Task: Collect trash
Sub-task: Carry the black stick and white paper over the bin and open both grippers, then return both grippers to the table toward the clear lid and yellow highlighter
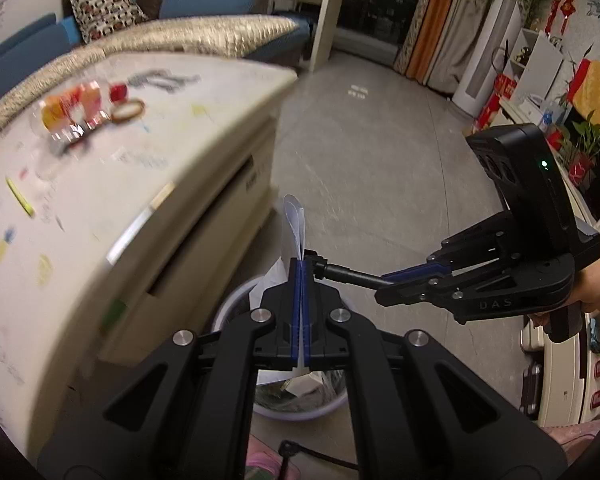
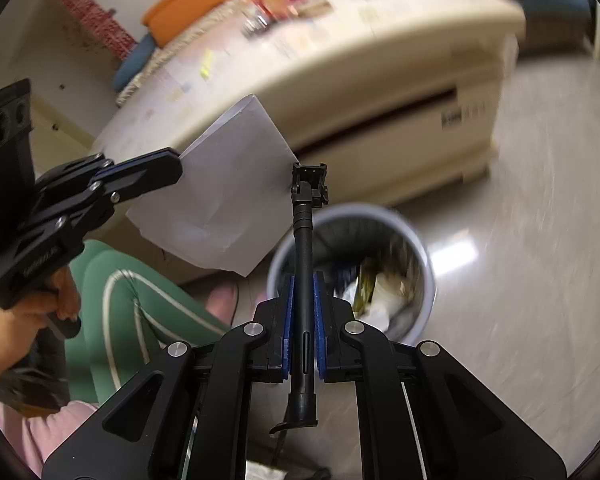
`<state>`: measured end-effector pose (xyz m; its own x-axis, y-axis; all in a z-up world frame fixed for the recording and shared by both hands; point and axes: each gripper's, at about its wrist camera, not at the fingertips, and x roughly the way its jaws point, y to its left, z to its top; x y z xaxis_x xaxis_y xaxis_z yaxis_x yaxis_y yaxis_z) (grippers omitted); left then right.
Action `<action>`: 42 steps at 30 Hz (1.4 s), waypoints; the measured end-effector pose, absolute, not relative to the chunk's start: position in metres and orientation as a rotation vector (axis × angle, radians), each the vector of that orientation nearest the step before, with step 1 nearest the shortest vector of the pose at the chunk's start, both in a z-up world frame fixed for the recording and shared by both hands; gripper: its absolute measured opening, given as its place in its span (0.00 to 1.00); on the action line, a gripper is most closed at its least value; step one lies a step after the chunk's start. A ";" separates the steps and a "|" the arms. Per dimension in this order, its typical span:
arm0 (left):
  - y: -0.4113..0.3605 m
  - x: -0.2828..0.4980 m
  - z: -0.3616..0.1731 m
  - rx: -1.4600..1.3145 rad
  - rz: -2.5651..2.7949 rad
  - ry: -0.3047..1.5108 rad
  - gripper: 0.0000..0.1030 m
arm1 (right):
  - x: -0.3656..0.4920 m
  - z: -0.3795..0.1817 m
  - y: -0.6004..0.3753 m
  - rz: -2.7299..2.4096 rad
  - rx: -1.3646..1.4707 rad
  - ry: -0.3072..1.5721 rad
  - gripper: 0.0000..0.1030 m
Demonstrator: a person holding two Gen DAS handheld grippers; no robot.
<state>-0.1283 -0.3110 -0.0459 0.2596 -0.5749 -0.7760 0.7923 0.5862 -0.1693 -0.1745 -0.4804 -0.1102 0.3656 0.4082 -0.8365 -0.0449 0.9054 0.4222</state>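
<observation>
My left gripper (image 1: 301, 266) is shut on a folded white paper (image 1: 294, 220), held over a round grey trash bin (image 1: 236, 304) on the floor. In the right wrist view the same paper (image 2: 216, 192) hangs from the left gripper (image 2: 178, 164) beside the bin (image 2: 420, 256), which holds mixed scraps. My right gripper (image 2: 304, 280) is shut on a thin black rod-like part (image 2: 306, 236) with a clip at its tip. In the left wrist view the right gripper (image 1: 384, 284) points that rod (image 1: 348, 274) at the left fingers.
A cream table (image 1: 148, 184) stands left of the bin, with a plastic bottle (image 1: 76, 110), a brown ring (image 1: 129, 110) and small scraps on top. A sofa (image 1: 204, 32) lies behind it. Grey floor (image 1: 380, 140) stretches right toward shelves. The person's green-clad leg (image 2: 116, 304) is beside the bin.
</observation>
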 end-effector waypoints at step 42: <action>-0.213 -0.019 -0.022 0.177 -0.519 0.887 0.81 | -0.067 -0.088 -0.464 0.354 0.489 1.049 0.56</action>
